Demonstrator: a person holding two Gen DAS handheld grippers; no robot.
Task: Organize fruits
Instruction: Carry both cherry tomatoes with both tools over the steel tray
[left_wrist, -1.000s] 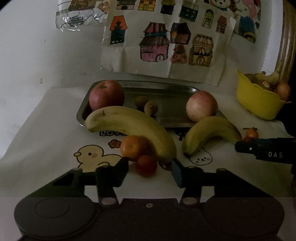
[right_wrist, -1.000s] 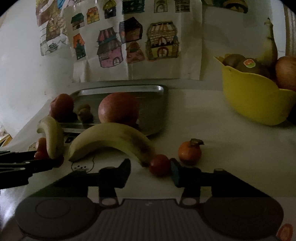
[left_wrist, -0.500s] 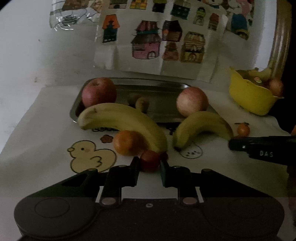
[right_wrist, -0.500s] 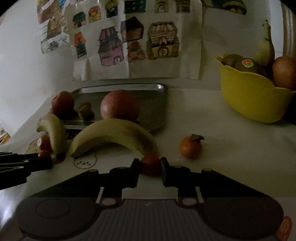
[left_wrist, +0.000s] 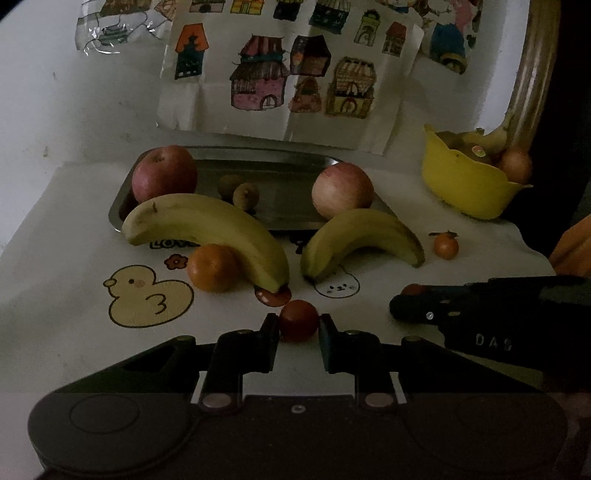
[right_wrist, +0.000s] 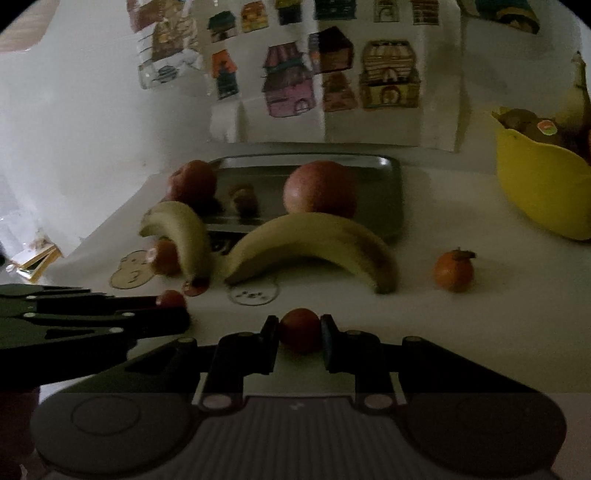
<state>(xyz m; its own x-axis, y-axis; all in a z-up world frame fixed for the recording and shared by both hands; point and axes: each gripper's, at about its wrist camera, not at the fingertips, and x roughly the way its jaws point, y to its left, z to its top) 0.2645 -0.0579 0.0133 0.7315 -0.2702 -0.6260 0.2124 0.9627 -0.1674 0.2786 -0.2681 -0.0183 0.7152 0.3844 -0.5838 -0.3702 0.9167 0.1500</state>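
**A small red fruit in each grip**

The tabletop (left_wrist: 55, 236), under its pale cartoon-printed cloth, carries everything. At the far side against the wall lies the metal tray (left_wrist: 288, 173), holding a red apple (left_wrist: 164, 173) at its left end, a paler apple (left_wrist: 341, 190) at its right end, and two small brown fruits (left_wrist: 245, 195) between them. That mirrored layout suggests to me that the fruit is being sorted into a symmetrical pattern. To the far right sits the yellow bowl (left_wrist: 465, 184), heaped with more fruit, probably the stock I draw from.

Just in front of the tray two bananas arch toward each other: the left banana (left_wrist: 207, 229) and the right banana (left_wrist: 362, 232), their near tips close together but apart. An orange (left_wrist: 212, 267) sits tucked against the inner curve of the left banana; a smaller orange with a stem (left_wrist: 446, 245) lies just beyond the right banana's outer end, so that pair is not yet matched in position.

My left hand-held gripper (left_wrist: 298, 326) is closed narrow around a small red fruit (left_wrist: 298, 320), pinched from both sides near the banana tips. My right hand-held gripper (right_wrist: 300, 332) clamps its own small red fruit (right_wrist: 300, 330) the same way, near the tabletop on the right side. I judge that both are gripped lightly at the fingertips so I can set them down as a matching pair.
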